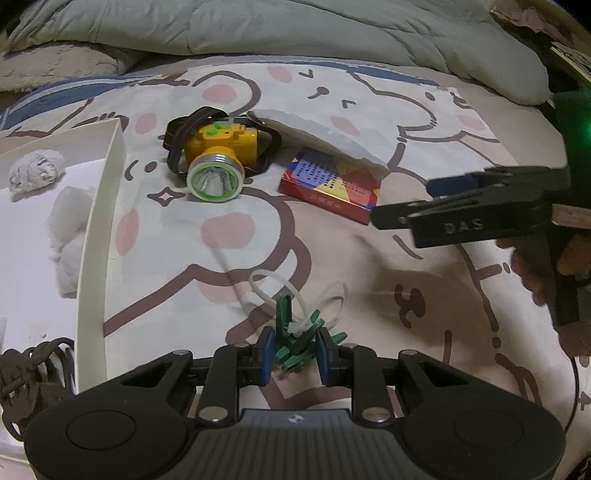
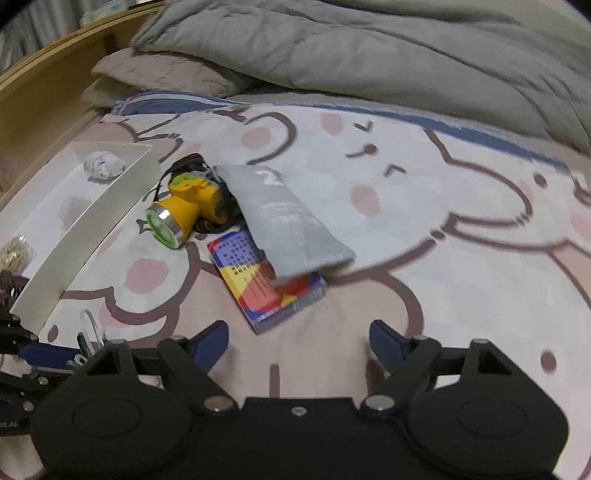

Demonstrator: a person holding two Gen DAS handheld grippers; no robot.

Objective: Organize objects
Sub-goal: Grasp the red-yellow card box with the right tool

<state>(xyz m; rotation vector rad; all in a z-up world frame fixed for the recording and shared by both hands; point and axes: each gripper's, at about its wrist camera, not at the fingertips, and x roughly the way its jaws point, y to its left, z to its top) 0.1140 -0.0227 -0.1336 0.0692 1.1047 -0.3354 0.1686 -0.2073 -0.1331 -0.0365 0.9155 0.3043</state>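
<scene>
**Left claw clamped on green pegs; right claw wide and empty over the bed**

The left claw (image 1: 294, 353) is closed on a bundle of green clothes pegs (image 1: 295, 349), its blue pads pressing the bundle from both sides. White cable ties (image 1: 295, 295) loop out of the bundle and lie on the bed sheet (image 1: 369, 288) just beyond the fingertips. The right claw (image 2: 299, 341) stands with its jaws wide apart and nothing between them; its pads hang above bare sheet, just short of the colourful box (image 2: 258, 291).

Beyond the claws, the box lies flat near the middle of the bed. A grey pouch (image 2: 288, 221) printed with a "2" rests across the box's far end, covering part of it. Just beside the pouch, towards the bed's left edge, a yellow headlamp (image 1: 218, 155) lies on its black strap, its lens facing the near side.

At the left edge of the bed sits a white tray (image 1: 107, 206). It holds a crumpled grey-white wad (image 1: 35, 173) at its far end, white fluffy material (image 1: 70, 236) nearer, and a dark cord (image 1: 33, 365) at its near corner.

Along the far edge of the bed lies a bunched grey-green duvet (image 1: 295, 26).
</scene>
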